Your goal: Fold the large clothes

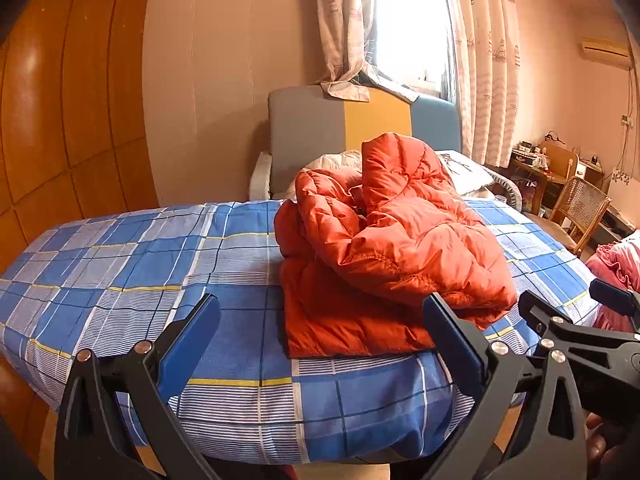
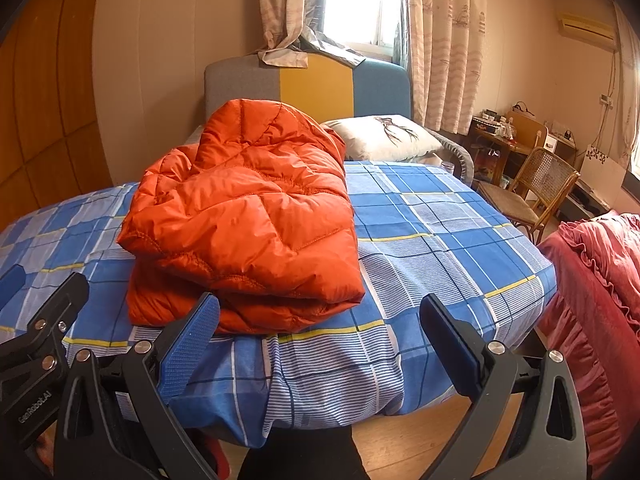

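My left gripper point(image 1: 320, 344) hovers level at the foot of the bed point(image 1: 120, 272), its fingers point(image 1: 200, 332) spread wide and holding nothing. My right gripper point(image 2: 320, 344) hangs beside it at the same height, fingers point(image 2: 192, 340) likewise parted and empty; its black frame shows at the right edge of the left wrist view, and the left one's frame shows at the left edge of the right wrist view. Both point up the bed toward the headboard point(image 1: 344, 124) and the bright, curtained window point(image 2: 360, 0).

The orange puffer jacket point(image 1: 384, 248) lies folded in a bulky stack on the blue checked bedsheet point(image 2: 440, 220), near the foot edge and just ahead of my fingers, touching neither pair. Its lower layer sits flat on the sheet; the upper layers are heaped and rumpled, with the hood end raised toward the headboard.

Bare sheet stretches on both sides of the jacket, wider on my left. A white pillow point(image 2: 384, 136) rests at the head of the bed. A red ruffled cover point(image 2: 592, 300) hangs just off the bed's right side, and a cane chair point(image 2: 532, 188) stands farther back by a cluttered desk point(image 2: 500, 140).
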The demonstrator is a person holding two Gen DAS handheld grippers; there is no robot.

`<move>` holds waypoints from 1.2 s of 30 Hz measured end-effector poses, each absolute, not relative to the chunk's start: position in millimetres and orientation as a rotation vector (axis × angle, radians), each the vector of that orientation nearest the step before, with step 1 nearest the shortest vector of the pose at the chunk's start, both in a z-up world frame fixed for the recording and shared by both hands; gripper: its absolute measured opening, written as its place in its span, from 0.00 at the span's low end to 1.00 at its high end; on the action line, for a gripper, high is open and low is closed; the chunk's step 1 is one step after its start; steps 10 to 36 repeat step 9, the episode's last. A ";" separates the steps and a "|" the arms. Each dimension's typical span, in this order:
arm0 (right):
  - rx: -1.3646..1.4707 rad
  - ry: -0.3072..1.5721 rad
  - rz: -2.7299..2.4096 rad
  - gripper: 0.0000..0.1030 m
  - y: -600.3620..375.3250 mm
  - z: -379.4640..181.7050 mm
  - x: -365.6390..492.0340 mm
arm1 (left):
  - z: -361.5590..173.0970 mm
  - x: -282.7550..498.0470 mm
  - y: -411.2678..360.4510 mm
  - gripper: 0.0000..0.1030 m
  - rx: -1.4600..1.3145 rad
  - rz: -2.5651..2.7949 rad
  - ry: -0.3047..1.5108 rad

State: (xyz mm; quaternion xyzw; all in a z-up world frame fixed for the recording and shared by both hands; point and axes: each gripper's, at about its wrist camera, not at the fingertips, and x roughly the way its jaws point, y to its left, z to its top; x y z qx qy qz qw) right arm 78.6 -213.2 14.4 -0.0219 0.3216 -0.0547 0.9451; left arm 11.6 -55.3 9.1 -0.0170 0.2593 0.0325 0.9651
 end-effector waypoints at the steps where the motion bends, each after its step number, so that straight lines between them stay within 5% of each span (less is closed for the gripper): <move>1: -0.045 0.656 -0.113 0.97 -212.9 14.5 79.1 | 7.6 13.3 -54.2 0.98 -0.047 0.050 0.539; 36: -0.042 0.673 -0.115 0.97 -212.2 9.2 81.0 | -2.2 19.2 -48.1 0.98 -0.082 0.072 0.578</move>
